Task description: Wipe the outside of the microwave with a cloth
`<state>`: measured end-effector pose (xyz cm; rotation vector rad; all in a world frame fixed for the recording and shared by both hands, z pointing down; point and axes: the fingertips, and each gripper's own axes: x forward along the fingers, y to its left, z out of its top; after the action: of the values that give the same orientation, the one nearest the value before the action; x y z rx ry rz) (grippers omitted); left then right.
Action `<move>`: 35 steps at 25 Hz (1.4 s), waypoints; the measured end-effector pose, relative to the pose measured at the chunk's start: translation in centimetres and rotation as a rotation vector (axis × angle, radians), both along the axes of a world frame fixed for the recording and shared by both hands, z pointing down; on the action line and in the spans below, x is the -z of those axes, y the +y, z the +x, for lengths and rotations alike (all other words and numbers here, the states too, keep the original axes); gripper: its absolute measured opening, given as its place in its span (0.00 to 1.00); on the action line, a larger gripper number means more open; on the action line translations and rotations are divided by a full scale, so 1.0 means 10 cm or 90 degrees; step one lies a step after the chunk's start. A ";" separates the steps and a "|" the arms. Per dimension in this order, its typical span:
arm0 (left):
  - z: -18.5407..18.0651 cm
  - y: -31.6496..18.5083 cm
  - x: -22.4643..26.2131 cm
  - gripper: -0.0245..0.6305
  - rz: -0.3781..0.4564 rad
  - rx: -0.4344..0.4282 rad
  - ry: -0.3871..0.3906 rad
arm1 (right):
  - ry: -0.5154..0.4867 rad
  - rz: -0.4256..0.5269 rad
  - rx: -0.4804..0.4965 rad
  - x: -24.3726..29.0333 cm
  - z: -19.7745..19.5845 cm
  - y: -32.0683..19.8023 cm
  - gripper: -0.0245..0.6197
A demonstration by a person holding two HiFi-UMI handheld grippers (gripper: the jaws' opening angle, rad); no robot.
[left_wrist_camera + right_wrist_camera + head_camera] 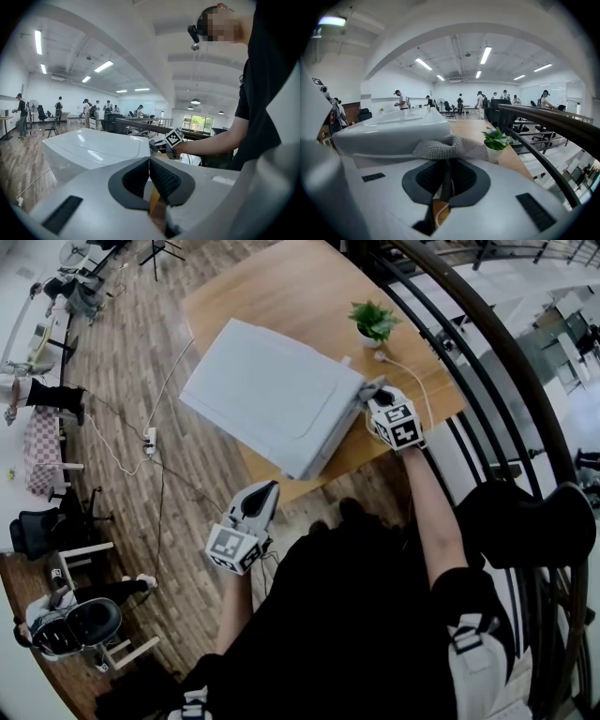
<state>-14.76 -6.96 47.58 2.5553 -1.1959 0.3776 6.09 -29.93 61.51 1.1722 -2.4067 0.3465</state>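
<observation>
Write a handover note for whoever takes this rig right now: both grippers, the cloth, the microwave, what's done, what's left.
Right gripper: shut on the grey cloth, at the right side of the microwave.
Left gripper: fingers shut, empty, held off the table, nearer the person.
Done: cloth gripped and brought to the microwave. How much is already wiped doesn't show.
Left: wipe the side, top and other faces. Mind the potted plant close by.

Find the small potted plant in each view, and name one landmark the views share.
Head view: potted plant upper centre-right, beyond the microwave.
Left gripper view: not in it.
Right gripper view: right of centre, behind the cloth.
Shared landmark: the white microwave.
</observation>
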 end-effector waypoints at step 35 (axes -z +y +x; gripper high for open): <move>-0.15 0.05 -0.01 0.04 -0.004 0.000 -0.006 | 0.065 -0.006 -0.029 -0.26 -0.09 0.17 0.06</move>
<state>-16.28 -6.47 47.68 2.5507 -1.1970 0.3939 5.24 -28.18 64.14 1.2122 -2.2912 0.3046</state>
